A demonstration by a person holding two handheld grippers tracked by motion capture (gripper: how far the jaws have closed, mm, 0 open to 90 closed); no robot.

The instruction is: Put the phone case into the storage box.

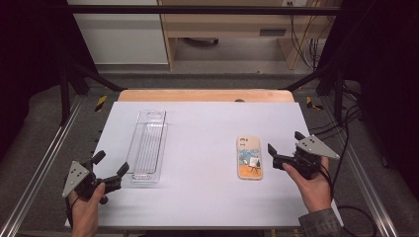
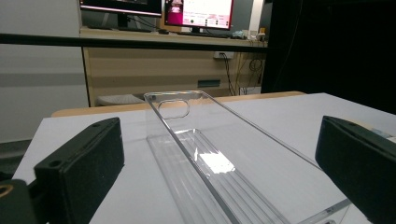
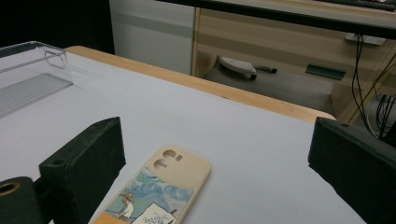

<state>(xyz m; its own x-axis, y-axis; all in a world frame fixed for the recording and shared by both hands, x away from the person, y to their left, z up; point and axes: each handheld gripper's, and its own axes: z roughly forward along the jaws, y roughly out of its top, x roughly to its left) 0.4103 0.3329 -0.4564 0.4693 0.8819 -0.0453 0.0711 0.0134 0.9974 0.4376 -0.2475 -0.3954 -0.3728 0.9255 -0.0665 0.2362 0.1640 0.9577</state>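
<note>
Two things on the white rectangular tabletop, two grippers, one per hand. On the left half lies one clear plastic tray, long and narrow w/ a ribbed floor and a cut-out handle slot at its far end. On the right half, one cream phone case w/ a painted blue-and-orange scene lies flat, camera cut-outs toward the far edge.

Left gripper sits at the near-left corner, jaws spread wide, nothing between them, just beside the tray's near end. In the left gripper view the tray runs straight away between the two black jaws.

Right gripper is just right of the phone case, jaws wide apart too, empty. In the right gripper view the case lies by the left-hand jaw, apart from it. Tray and case are well apart. One hand grips each tool from the near edge.
</note>
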